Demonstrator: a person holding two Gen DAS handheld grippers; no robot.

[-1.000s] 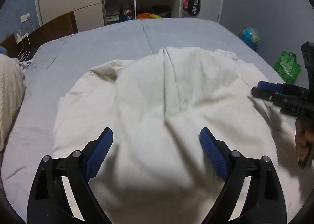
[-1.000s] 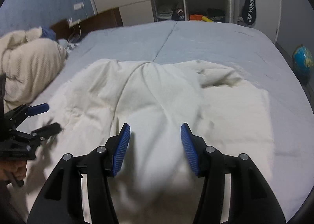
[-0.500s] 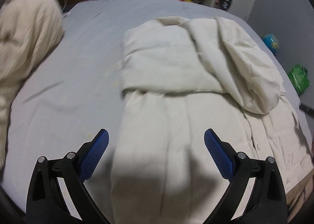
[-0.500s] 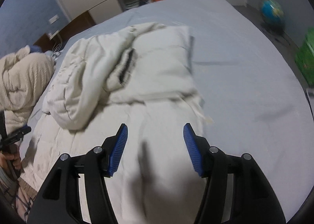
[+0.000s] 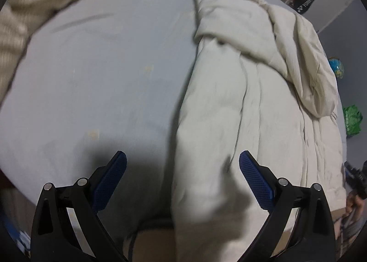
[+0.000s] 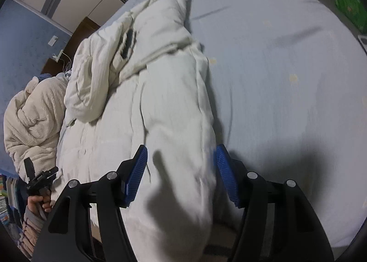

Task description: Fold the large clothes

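A cream garment (image 5: 247, 106) lies partly folded along the grey bed (image 5: 96, 73); the left hand-held gripper (image 5: 182, 178) hangs wide over its near left edge, gripping nothing; the right hand-held gripper (image 6: 181, 172) straddles its near right edge, jaws opening, pads clear of the cloth.

Matt cream quilted cloth coat (image 5: 247, 106) on smooth grey bedsheet (image 5: 103, 73).

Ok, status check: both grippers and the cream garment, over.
Left gripper open, over garment's left edge. Right gripper opening, astride right edge, pads not pressing. Cream garment flat on grey bed, far end bunched. Knit blanket off to the side, nothing blocking.
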